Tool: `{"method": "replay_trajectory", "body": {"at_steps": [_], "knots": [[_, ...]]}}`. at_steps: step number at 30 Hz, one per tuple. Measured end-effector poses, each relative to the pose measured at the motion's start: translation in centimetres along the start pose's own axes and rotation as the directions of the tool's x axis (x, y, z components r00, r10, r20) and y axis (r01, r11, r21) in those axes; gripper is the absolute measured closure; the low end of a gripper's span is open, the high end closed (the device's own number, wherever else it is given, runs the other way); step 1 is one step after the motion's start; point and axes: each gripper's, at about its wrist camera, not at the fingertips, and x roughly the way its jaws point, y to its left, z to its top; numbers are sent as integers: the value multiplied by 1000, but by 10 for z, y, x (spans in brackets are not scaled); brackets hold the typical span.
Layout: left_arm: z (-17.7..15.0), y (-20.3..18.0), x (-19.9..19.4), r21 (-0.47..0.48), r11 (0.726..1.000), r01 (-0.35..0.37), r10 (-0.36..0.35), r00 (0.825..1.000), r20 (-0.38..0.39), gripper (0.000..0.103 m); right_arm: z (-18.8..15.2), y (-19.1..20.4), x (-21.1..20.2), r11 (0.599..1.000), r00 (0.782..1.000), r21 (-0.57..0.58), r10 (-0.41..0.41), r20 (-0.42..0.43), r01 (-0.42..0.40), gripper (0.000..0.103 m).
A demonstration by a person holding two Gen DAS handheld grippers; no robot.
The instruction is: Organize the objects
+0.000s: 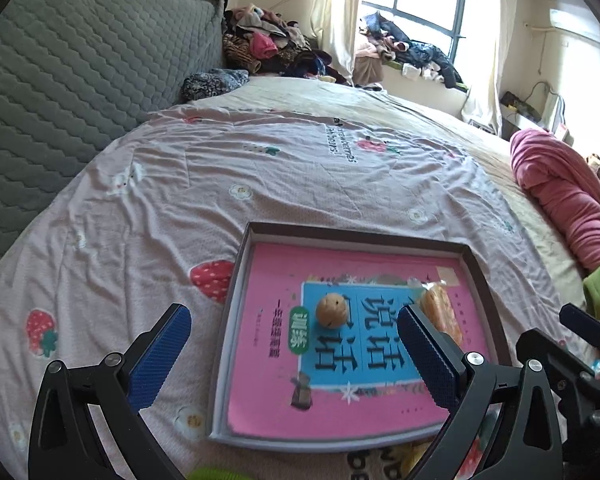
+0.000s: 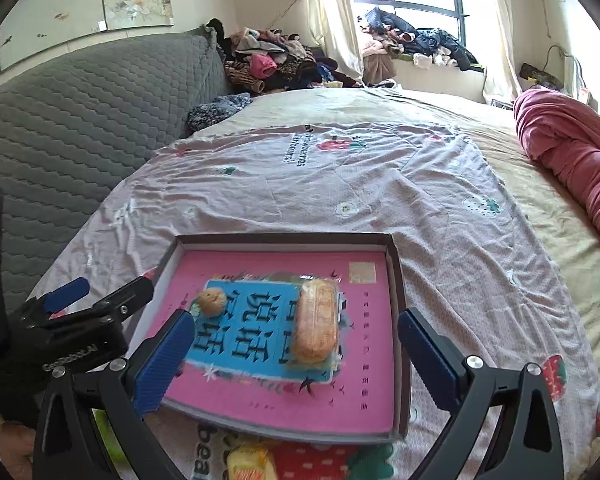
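My right claw (image 2: 296, 344) gapes wide, holding nothing; left claw (image 1: 296, 344) likewise spread and empty. Both hover over the box (image 2: 396, 264): wrapped bread (image 2: 316, 320) and walnut (image 2: 212, 300) lie apart on its pink book (image 2: 364, 360), on the bed (image 2: 440, 208).

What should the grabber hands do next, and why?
Probably the right gripper, open and empty, should dip toward the yellow packet lying on the bedsheet just outside the box. The walnut and wrapped cake already sit on the pink book inside; that packet looks left over.
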Motion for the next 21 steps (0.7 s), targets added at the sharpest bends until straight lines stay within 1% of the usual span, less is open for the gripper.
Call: {"method": "replay_trajectory", "body": {"at_steps": [3,5,10,14,21], "knots": [[-3,5,-17,-4,1000,-16,16,1000,9,0,-3,5,-17,1000,1000,-4,-2,-4,2,1],[-3,8,-28,-5,1000,-27,27,1000,-1,0,-2,9,-27,1000,1000,-11,-5,-9,4,1],[-3,10,-57,19,998,-56,56,998,-8,0,3,18,-59,1000,1000,-15,-8,6,8,0],[-4,9,-79,19,998,-59,59,998,-3,0,6,22,-79,1000,1000,-9,-1,5,1,0],[-9,0,-120,55,997,-60,59,998,8,0,3,28,-121,1000,1000,-11,-24,17,25,0]]}}
